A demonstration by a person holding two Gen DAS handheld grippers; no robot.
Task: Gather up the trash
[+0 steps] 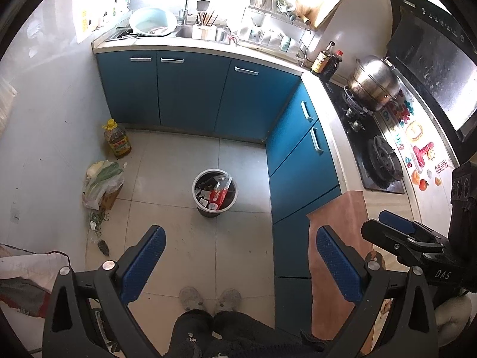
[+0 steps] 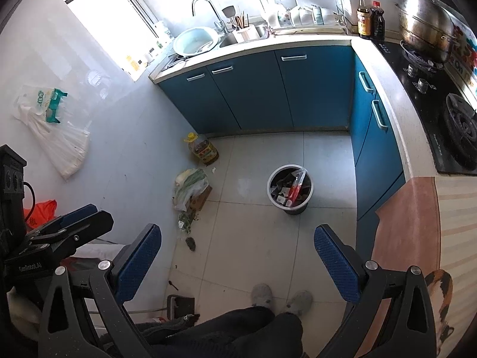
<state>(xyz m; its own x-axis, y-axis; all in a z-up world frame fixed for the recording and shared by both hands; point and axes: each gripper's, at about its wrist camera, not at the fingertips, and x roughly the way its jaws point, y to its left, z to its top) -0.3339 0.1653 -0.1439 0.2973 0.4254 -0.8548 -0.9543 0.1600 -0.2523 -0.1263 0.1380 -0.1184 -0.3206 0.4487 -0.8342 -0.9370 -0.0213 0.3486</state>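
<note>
Pale grey floor tiles (image 1: 190, 250) fill a small kitchen lined with blue cabinets (image 1: 190, 89) under an L-shaped counter (image 1: 208, 47), and you stand at the near edge looking down past your grey slippers (image 1: 210, 298). Your left hand-held gripper (image 1: 240, 256) has its blue-padded fingers spread wide and holds nothing; your right hand-held gripper (image 2: 238, 256) is spread wide and empty too. Between them, further out on the floor, sits the round white-rimmed trash bin (image 1: 215, 192), upright, with a red-and-clear plastic wrapper (image 1: 219, 192) and dark scraps inside. To the left, by the wall, a clear plastic bag of green vegetables (image 1: 103, 183) leans on a brown box, loose green scraps (image 1: 97, 220) lie just near of it, and a yellow-capped oil bottle (image 1: 117, 138) stands further back. On the far right, a steel pot (image 1: 374, 82) rests on the black gas hob (image 1: 372, 146).
</note>
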